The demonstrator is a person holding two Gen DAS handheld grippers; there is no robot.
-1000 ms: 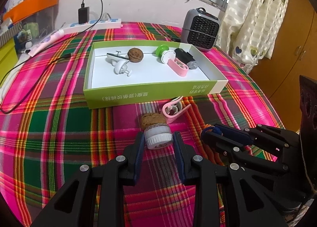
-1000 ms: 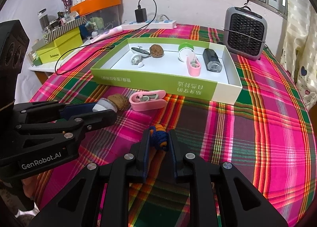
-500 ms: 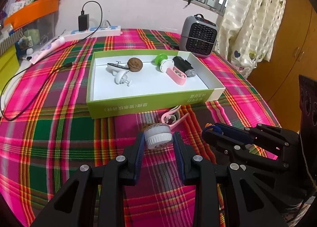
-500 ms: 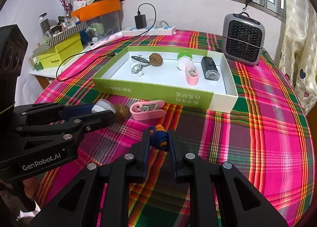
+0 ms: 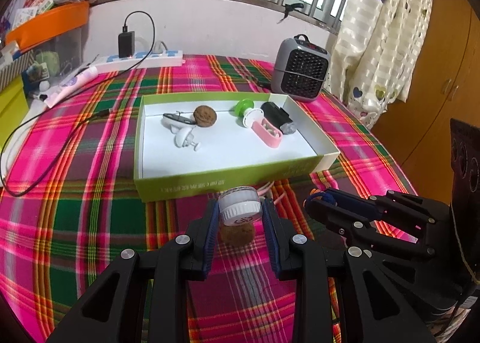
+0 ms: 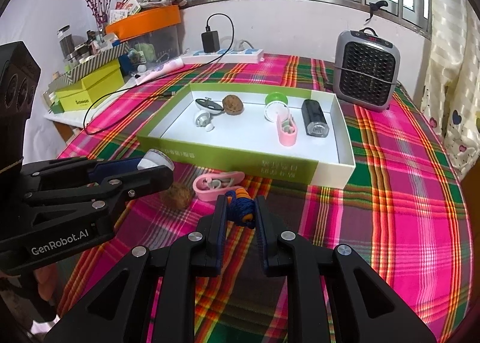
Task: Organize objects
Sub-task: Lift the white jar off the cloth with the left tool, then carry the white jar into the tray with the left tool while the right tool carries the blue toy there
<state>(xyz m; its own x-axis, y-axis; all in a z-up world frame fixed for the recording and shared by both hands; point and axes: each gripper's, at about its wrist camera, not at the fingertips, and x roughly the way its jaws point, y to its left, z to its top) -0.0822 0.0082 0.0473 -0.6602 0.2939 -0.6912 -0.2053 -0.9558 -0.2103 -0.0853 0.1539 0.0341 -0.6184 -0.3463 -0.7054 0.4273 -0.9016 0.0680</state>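
Left tongs (image 5: 240, 217) pinch a small white-capped jar (image 5: 239, 206), right tongs (image 6: 240, 212) pinch a blue-orange cord knot (image 6: 241, 208), both raised before the green tray's (image 6: 228, 160) near wall; next, carry each over it and release.

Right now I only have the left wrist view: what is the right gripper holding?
Observer: A blue and orange knotted cord, pinched in the shut right gripper.
Operator: And the pink thing behind my jar?
Observer: A pink clip, lying on the cloth outside the green box.
Operator: Is the jar touching the walnut?
Observer: No. A clear gap separates the white jar in the left gripper from the loose walnut.
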